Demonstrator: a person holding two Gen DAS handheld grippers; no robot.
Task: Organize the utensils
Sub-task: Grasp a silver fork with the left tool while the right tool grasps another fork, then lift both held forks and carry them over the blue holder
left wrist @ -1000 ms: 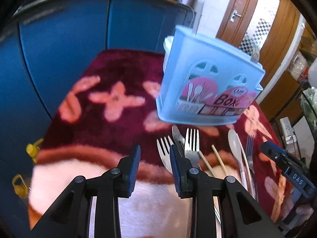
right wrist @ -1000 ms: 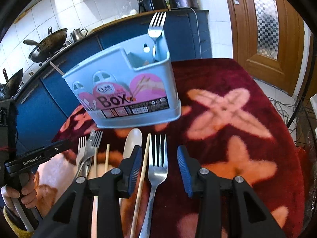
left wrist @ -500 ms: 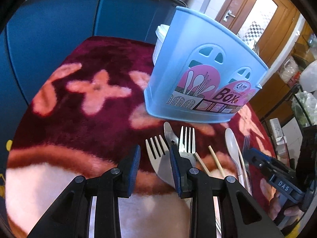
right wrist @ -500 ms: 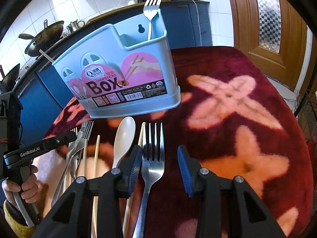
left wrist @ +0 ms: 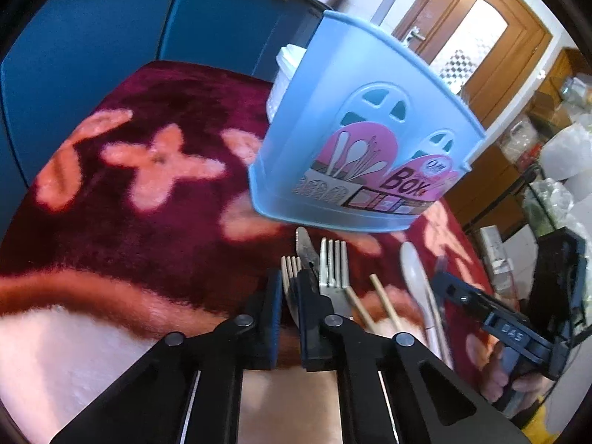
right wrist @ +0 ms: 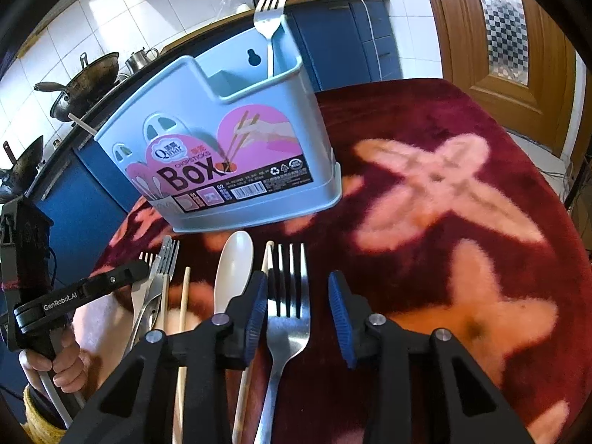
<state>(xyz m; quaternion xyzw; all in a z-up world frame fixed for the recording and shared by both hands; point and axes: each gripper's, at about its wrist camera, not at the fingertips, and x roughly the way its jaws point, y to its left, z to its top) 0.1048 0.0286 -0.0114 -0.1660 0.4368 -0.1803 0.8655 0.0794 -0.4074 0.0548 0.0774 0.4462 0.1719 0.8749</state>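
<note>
Up close, two handheld grippers point down at a row of utensils lying on a dark red cloth (right wrist: 462,118) with pink flower shapes, in front of a pale blue box (right wrist: 229,155). Every utensil in the row lies flat with its long axis running from the viewer toward the box, head end toward the box. At the far left, the left gripper (left wrist: 289,288) has just been closing; its jaws are nearly together around the neck of the leftmost fork (left wrist: 290,263), whose tines point at the box. Touching that fork's right side lie a knife (left wrist: 305,246), tip toward the box, and a second fork (left wrist: 334,263). Next come two wooden chopsticks (left wrist: 384,301), side by side and slightly slanted. Right of them lies a white spoon (right wrist: 234,272), bowl up and toward the box. Then comes a steel fork (right wrist: 289,296), between the jaws of the right gripper (right wrist: 298,301); these have just been closing, with the left pad at the fork's edge and a clear gap on the right, so nothing is clamped. One more fork (right wrist: 271,14) stands upright in the box's right compartment, tines up. A hand (right wrist: 61,364) holds the left gripper's handle.
</note>
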